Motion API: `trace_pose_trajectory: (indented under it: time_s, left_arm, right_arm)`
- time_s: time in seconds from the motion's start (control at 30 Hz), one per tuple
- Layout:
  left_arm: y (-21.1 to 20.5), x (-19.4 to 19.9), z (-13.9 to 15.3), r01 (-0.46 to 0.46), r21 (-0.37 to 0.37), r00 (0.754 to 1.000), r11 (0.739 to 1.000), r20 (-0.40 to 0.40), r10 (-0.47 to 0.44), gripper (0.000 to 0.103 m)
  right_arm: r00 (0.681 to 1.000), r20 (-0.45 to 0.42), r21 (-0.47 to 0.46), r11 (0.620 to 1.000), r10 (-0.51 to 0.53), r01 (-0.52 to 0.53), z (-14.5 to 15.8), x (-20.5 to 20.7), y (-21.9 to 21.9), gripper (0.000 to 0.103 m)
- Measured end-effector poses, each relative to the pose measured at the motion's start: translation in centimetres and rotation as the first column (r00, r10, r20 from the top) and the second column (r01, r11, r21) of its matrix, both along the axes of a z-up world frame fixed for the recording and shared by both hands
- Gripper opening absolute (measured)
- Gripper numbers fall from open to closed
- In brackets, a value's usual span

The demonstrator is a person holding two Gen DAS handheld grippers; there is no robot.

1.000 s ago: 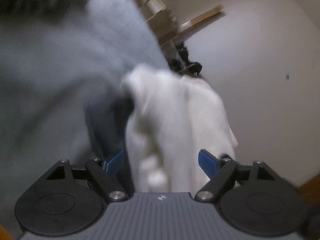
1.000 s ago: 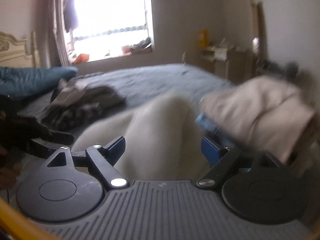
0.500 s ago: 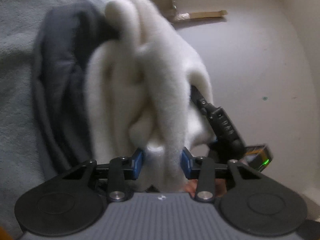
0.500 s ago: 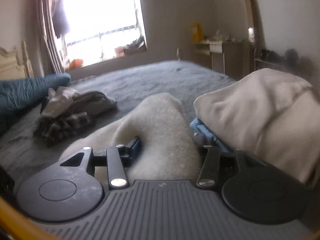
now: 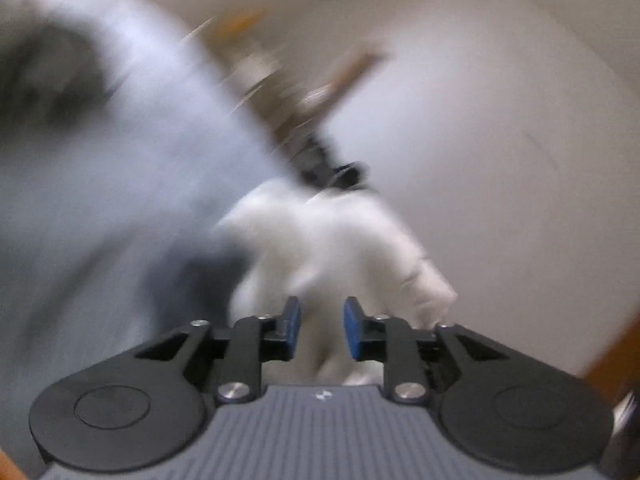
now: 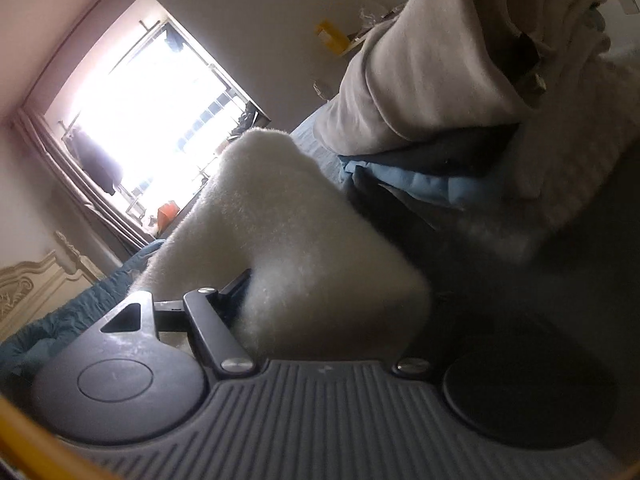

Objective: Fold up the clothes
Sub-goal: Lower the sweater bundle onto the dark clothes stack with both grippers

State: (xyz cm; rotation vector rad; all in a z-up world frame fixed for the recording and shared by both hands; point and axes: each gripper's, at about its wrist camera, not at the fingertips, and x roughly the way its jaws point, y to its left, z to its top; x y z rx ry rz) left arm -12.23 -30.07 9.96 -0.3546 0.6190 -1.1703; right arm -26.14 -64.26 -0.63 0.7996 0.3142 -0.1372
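Note:
A white fleece garment (image 5: pixel 332 240) lies blurred ahead of my left gripper (image 5: pixel 322 326). Its blue pads (image 5: pixel 291 326) stand a narrow gap apart and are closing, with white fleece in the gap between them. A dark garment (image 5: pixel 200 280) lies beside the fleece on the left. In the right wrist view a thick fold of the white fleece (image 6: pixel 288 232) fills my right gripper (image 6: pixel 336 288). Its jaws are opening. The left finger (image 6: pixel 236 292) rests against the fleece and the right finger is hidden behind it.
A stack of clothes sits to the upper right: a beige garment (image 6: pixel 420 60) over a blue one (image 6: pixel 420 184). Grey bed cover (image 5: pixel 120 160) spreads left, pale floor (image 5: pixel 500 160) right, with cardboard clutter (image 5: pixel 304 96) beyond. A bright window (image 6: pixel 148 120), a teal quilt (image 6: pixel 48 328) and a headboard (image 6: pixel 32 284) stand far left.
The left gripper went from wide open to pinched on the fleece, then rose and rolled. The right gripper closed on the fleece, then widened while rolling sharply and dropping lower.

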Motion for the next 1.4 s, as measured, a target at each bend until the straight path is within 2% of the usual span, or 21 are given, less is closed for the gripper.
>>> trace_pose_trajectory:
  time_s: [0.07, 0.13, 0.17, 0.2, 0.23, 0.3, 0.37, 0.47, 0.57, 0.67, 0.73, 0.8, 0.9, 0.93, 1.03, 1.17, 1.23, 1.3, 1.33, 1.37, 1.4]
  left_arm:
    - [-4.5, 0.6, 2.0, 0.041, 0.064, 0.986, 0.997, 0.161, -0.051, 0.036]
    - [-9.1, 1.8, 1.7, 0.002, 0.2, 0.961, 0.98, 0.269, -0.057, 0.037]
    - [-11.0, 2.6, 0.4, -0.013, 0.299, 0.955, 0.954, 0.287, -0.077, 0.034]
    - [-12.5, 3.2, -1.0, -0.015, 0.39, 0.954, 0.921, 0.282, -0.104, 0.035]
    - [-13.3, 3.6, -2.2, -0.024, 0.431, 0.953, 0.902, 0.283, -0.109, 0.035]
    - [-12.9, 3.6, -2.7, -0.036, 0.405, 0.953, 0.914, 0.29, -0.091, 0.035]
    - [-12.7, 3.5, -2.5, -0.032, 0.408, 0.948, 0.912, 0.301, -0.102, 0.035]
    - [-13.5, 3.7, -2.7, -0.024, 0.419, 0.941, 0.908, 0.315, -0.121, 0.035]
    - [-13.7, 4.2, -3.2, -0.019, 0.413, 0.943, 0.91, 0.309, -0.12, 0.035]
    - [-11.6, 3.8, -4.3, -0.002, 0.409, 0.95, 0.913, 0.285, -0.126, 0.035]
    - [-11.3, 4.1, -4.5, 0.009, 0.415, 0.954, 0.91, 0.27, -0.132, 0.034]
    - [-11.2, 4.5, -4.8, 0.026, 0.414, 0.957, 0.91, 0.254, -0.143, 0.034]
    - [-11.3, 4.9, -5.1, 0.045, 0.415, 0.959, 0.909, 0.236, -0.155, 0.034]
    - [-11.4, 4.9, -5.1, 0.041, 0.417, 0.959, 0.908, 0.24, -0.153, 0.034]
    - [-10.7, 4.2, -4.9, 0.042, 0.426, 0.954, 0.904, 0.252, -0.164, 0.034]
    - [-8.5, 2.5, -4.8, 0.045, 0.435, 0.945, 0.899, 0.274, -0.18, 0.034]
    - [-6.9, 1.0, -5.1, 0.023, 0.453, 0.928, 0.891, 0.321, -0.187, 0.035]
    - [-4.9, -0.6, -4.7, -0.025, 0.451, 0.906, 0.892, 0.387, -0.171, 0.033]
    - [-3.9, -1.4, -4.4, -0.049, 0.444, 0.894, 0.895, 0.419, -0.158, 0.018]
    - [-2.5, -2.4, -3.8, -0.062, 0.398, 0.877, 0.915, 0.459, -0.14, 0.015]
    - [-1.6, -3.5, -3.0, -0.044, 0.347, 0.863, 0.937, 0.486, -0.139, 0.019]
  right_arm:
    - [1.0, 0.013, 0.021, 1.0, 0.0, 0.0, -0.2, -0.2, 0.0, 0.075]
    - [1.0, 0.029, 0.035, 0.999, -0.004, 0.003, -0.5, -0.5, -0.2, 0.075]
    - [0.999, 0.035, 0.048, 0.999, -0.004, 0.002, -0.7, -0.9, -0.2, 0.075]
    - [0.999, 0.04, 0.059, 0.998, -0.006, 0.004, -0.9, -1.5, -0.4, 0.075]
    - [0.999, 0.04, 0.071, 0.997, -0.014, 0.011, -1.0, -2.3, -0.7, 0.074]
    - [0.999, 0.027, 0.065, 0.997, -0.036, 0.034, -0.7, -3.9, -0.9, 0.075]
    - [0.995, 0.074, -0.09, 0.994, -0.061, 0.067, 1.3, -6.5, 0.6, 0.075]
    - [0.987, 0.153, -0.335, 0.937, -0.048, 0.097, 6.6, -7.8, 2.9, 0.075]
    - [0.992, 0.122, -0.477, 0.877, 0.001, 0.058, 10.8, -3.7, 3.6, 0.075]
    - [0.999, 0.026, -0.469, 0.883, 0.041, -0.024, 11.0, 2.7, 2.6, 0.075]
    - [0.994, -0.093, -0.488, 0.873, -0.055, 0.003, 8.4, 6.7, 1.8, 0.077]
    - [0.987, -0.095, -0.473, 0.878, -0.131, 0.071, 4.9, 7.7, 1.4, 0.076]
    - [0.981, -0.036, -0.351, 0.922, -0.19, 0.166, 2.8, 5.7, -0.1, 0.076]
    - [0.976, -0.032, -0.332, 0.924, -0.214, 0.191, 2.7, 5.3, -0.2, 0.076]
    - [0.959, -0.04, -0.414, 0.878, -0.28, 0.24, 3.4, 4.3, 1.4, 0.077]
    - [0.947, -0.067, -0.476, 0.844, -0.313, 0.246, 4.6, 2.3, 2.4, 0.078]
    - [0.942, -0.091, -0.539, 0.812, -0.322, 0.225, 4.6, 2.1, 2.3, 0.081]
    - [0.949, -0.086, -0.555, 0.805, -0.305, 0.208, 5.2, 1.6, 2.6, 0.081]
    - [0.952, -0.068, -0.551, 0.807, -0.297, 0.212, 5.8, 1.0, 2.9, 0.081]
    - [0.956, -0.05, -0.546, 0.809, -0.29, 0.217, 6.3, 0.4, 3.3, 0.077]
    - [0.957, -0.019, -0.544, 0.806, -0.288, 0.232, 7.1, -0.6, 3.8, 0.077]
